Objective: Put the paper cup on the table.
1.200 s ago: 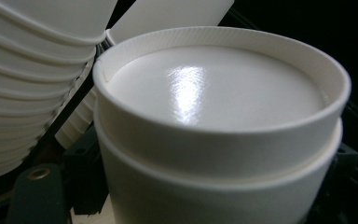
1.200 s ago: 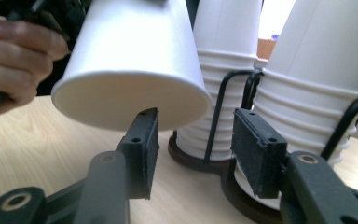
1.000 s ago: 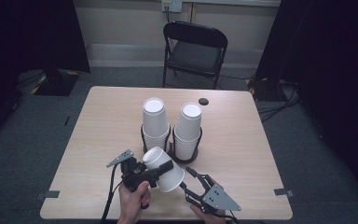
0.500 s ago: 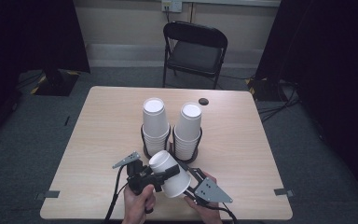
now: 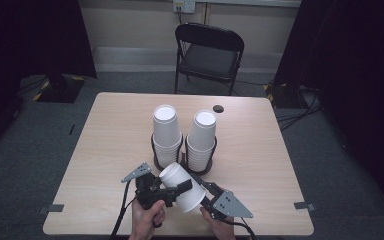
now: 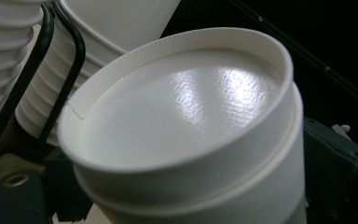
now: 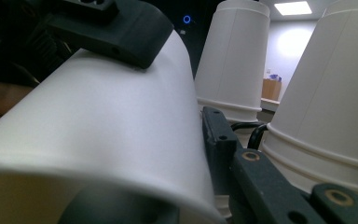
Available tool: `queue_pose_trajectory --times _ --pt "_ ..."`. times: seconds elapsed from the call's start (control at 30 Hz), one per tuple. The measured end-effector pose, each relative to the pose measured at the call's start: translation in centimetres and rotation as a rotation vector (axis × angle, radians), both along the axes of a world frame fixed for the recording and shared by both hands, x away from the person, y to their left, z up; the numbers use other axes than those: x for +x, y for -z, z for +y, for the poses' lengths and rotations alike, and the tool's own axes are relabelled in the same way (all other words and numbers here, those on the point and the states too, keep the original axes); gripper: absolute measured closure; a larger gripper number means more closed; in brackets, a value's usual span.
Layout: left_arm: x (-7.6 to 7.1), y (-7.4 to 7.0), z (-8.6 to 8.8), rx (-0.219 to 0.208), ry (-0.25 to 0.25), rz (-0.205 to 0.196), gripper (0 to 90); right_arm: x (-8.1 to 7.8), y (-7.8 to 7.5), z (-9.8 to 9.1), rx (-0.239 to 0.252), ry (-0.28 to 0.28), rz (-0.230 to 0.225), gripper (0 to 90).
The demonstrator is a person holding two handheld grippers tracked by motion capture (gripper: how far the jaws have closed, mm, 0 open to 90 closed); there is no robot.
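Observation:
A white paper cup [image 5: 172, 176] lies tilted above the table's near edge, base up and to the left. My left gripper [image 5: 180, 192] is shut on it, one black finger [image 5: 182, 187] lying across its side. My right gripper [image 5: 197, 197] comes in from the lower right; its jaws have just been closing and now press the same cup [image 7: 102, 130]. The left gripper view looks onto the cup's glossy base [image 6: 182, 116], with a second rim line just below it. Behind stand two stacks of upturned white cups [image 5: 166, 132] [image 5: 201, 137] in black wire holders [image 5: 156, 150].
The wooden table [image 5: 110, 130] carries a small dark disc [image 5: 218, 108] at its far side. A black folding chair [image 5: 210, 50] stands beyond the table. The cup stacks [image 7: 233, 56] rise close ahead of the right gripper.
My right gripper has shifted up and left onto the held cup, and its jaws have drawn in around it. The left gripper and cup have barely moved.

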State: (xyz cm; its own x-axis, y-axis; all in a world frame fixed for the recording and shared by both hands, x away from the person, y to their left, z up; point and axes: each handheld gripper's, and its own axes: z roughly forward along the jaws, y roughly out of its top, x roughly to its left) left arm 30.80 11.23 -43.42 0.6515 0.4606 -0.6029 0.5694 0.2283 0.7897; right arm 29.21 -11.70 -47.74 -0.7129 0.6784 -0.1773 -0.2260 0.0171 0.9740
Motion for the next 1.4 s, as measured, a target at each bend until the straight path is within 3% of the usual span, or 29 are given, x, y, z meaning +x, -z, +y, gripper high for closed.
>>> queue_pose_trajectory --times 0.57,0.77,0.9,1.1,1.2,1.3,1.4 --pt "0.1 0.2 -0.2 -0.01 -0.025 0.007 10.6 0.1 0.2 -0.2 0.004 0.02 -0.003 85.6" --pt "0.5 -0.4 0.6 -0.005 -0.076 -0.02 11.7 -0.2 0.6 -0.7 0.0 0.021 0.027 86.5" --pt "0.7 -0.8 1.0 0.012 -0.085 -0.04 13.8 -0.3 0.6 -1.0 0.002 0.018 0.039 86.5" --pt "0.9 -1.2 2.3 0.021 -0.122 -0.111 15.0 -0.1 0.6 -1.3 -0.013 0.002 0.107 86.4" --pt "1.0 -1.1 2.7 0.034 -0.113 -0.159 15.0 0.0 0.5 -1.5 -0.023 0.007 0.136 86.4" --pt "0.9 -0.9 3.0 0.087 -0.128 -0.227 15.0 0.1 0.4 -1.7 -0.032 0.014 0.164 86.5" --pt "0.9 -0.7 3.2 0.104 -0.118 -0.268 15.0 0.2 0.4 -1.9 -0.049 0.025 0.199 86.5"
